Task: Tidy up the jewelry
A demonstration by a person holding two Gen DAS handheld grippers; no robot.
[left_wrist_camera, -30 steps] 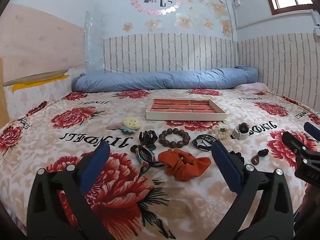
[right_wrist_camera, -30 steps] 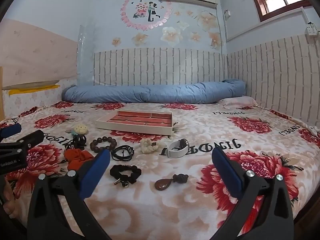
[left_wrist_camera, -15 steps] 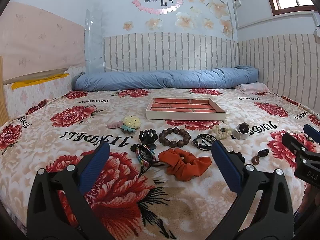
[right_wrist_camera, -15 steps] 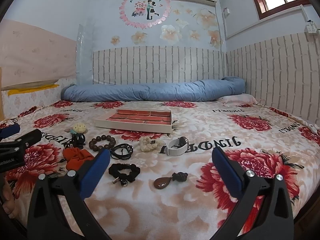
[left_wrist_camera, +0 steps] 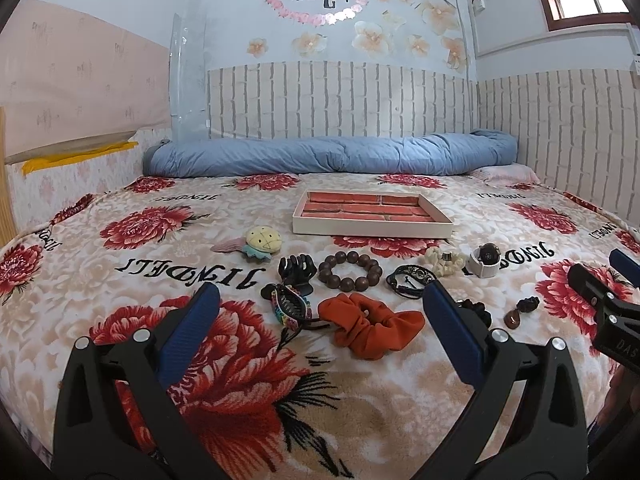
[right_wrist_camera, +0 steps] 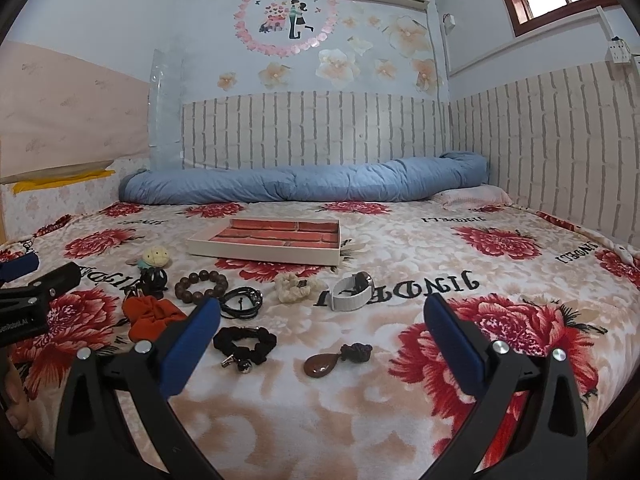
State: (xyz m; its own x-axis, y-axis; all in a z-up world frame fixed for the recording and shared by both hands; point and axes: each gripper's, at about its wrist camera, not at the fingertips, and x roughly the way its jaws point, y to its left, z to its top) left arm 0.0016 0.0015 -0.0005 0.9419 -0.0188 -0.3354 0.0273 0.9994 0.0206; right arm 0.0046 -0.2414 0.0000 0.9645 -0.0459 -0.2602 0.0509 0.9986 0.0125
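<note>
Left claw: spread wide, holding nothing, above the orange scrunchie.
Right claw: spread wide, holding nothing.
Tray: mid-bed, bare blanket on its right.

Both cameras are tilting slightly upward: the cream divided tray with the red lining is sitting a little lower in each view, and in the right wrist view the window above that tray is showing less.
</note>
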